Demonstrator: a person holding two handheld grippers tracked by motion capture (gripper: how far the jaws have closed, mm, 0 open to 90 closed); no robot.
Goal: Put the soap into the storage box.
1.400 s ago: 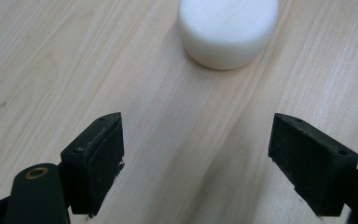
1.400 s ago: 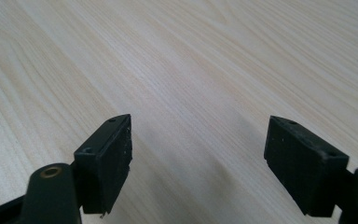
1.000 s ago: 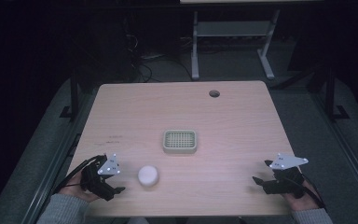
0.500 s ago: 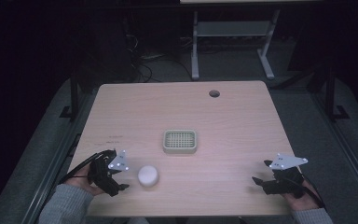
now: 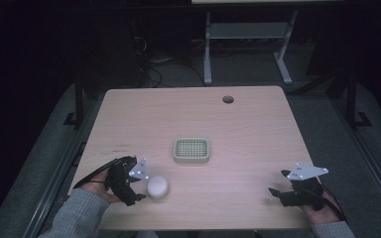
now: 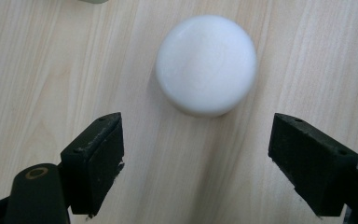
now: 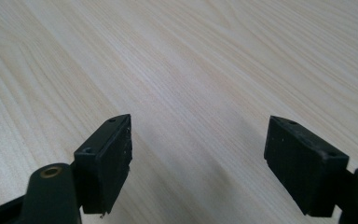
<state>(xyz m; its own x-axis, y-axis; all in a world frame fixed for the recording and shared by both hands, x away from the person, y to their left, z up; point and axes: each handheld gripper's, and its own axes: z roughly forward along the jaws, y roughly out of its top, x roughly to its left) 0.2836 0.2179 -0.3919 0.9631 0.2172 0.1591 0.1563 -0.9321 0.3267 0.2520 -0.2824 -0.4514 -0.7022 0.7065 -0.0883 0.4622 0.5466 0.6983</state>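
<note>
One white round block (image 5: 157, 187) and one green grid tray (image 5: 191, 150) lie on the surface (image 5: 258, 134); no writing is legible. Left gripper (image 6: 196, 154) and right gripper (image 7: 198, 154) fingers stand wide, holding nothing.

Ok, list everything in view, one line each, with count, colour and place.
soap bar: one, white, round, near the table's front left, just ahead of the left gripper's open jaws.
soap dish: one, pale green, grid top, middle of the table.
table: one, light wood, with a round hole near the far edge.
metal stand: one, grey, on the floor beyond the table.
left gripper: one, black, front left, jaws open.
right gripper: one, black, front right, jaws open over bare wood.
sleeves: two, grey, bottom edge.
</note>
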